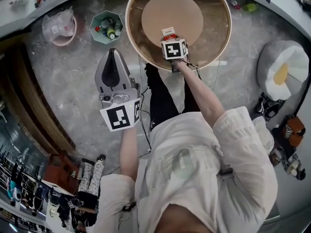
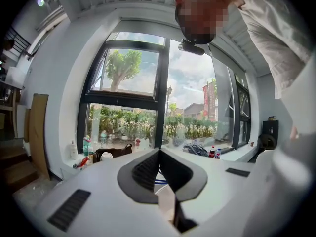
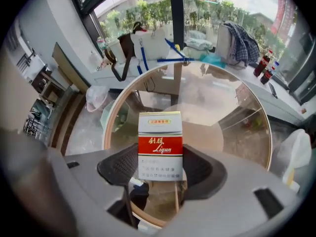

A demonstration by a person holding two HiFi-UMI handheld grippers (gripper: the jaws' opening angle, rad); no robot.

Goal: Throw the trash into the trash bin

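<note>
Underfoot, the grey marbled floor (image 1: 68, 81) runs across the head view. On it stands the round glass table (image 1: 128, 30) with a wooden rim and a round tan base showing through the top.

Left of the table, two bins sit on the floor just beside each other. One is a pink bin (image 1: 68, 38) lined with a plastic bag; the other is a teal bin (image 1: 93, 31) with bottles inside.

My left gripper (image 1: 114, 55) is near the table's edge, above the floor. Its jaws are pressed together with nothing between them, and it points roughly level towards the window.

My right gripper (image 3: 160, 168) points steeply down over the glass top. Its jaws are clamped on the sides of a cigarette pack (image 3: 160, 144), white with a red band. The pack is upright and well apart from both bins.
</note>
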